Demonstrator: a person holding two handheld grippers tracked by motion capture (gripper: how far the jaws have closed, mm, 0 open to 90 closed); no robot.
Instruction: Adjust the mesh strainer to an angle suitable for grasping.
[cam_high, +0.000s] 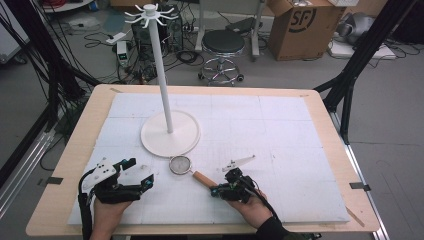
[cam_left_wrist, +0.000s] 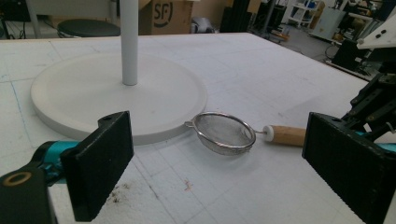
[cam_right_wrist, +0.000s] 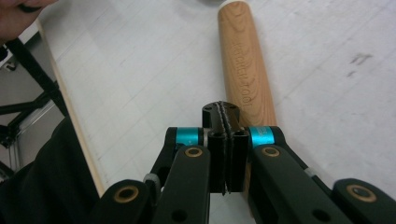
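The strainer (cam_high: 180, 164) lies on the counter (cam_high: 280, 150) just beside the base of the white stand (cam_high: 170, 134), its wooden handle (cam_high: 204, 178) pointing at the right tongs (cam_right_wrist: 226, 122). Those tongs are closed on nothing, just above the handle's end. Open them first, straddle the handle across its middle, then squeeze. The left tongs (cam_high: 135, 174) wait wide open nearby.

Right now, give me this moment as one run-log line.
left gripper: open, apart from strainer | right gripper: shut, empty, over handle | strainer: on table beside stand base
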